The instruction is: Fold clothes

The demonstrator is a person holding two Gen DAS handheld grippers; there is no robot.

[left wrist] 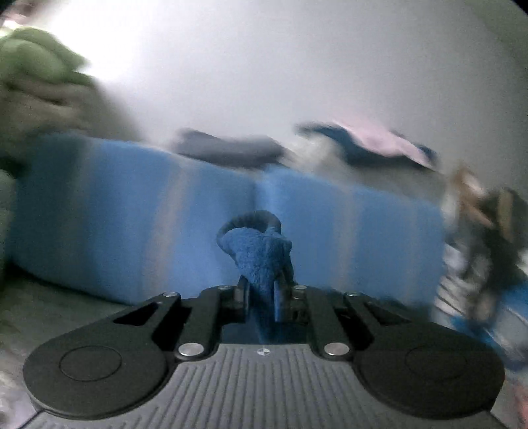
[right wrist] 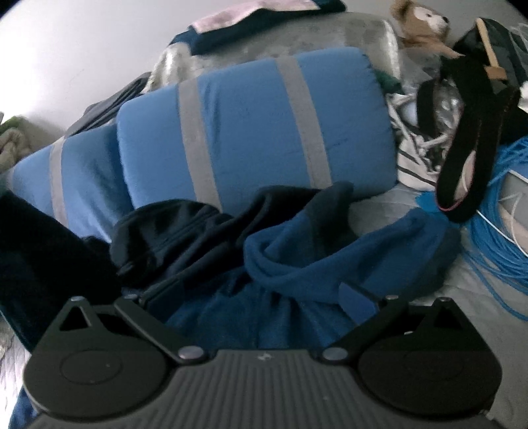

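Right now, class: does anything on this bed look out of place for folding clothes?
Yes. A coil of blue cable and a teddy bear sit among the laundry, beside the crumpled blue fleece hoodie.

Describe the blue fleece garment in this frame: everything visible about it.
The blue fleece garment looks like soft, fuzzy pile, royal blue with darker navy sections. It lies crumpled and unfolded on the bed, a loose rolled opening facing up, in front of the blue pillows with grey stripes. The open right gripper straddles it without pinching. In the left wrist view, the left gripper is shut on a bunched tuft of blue fleece, apparently the same garment.
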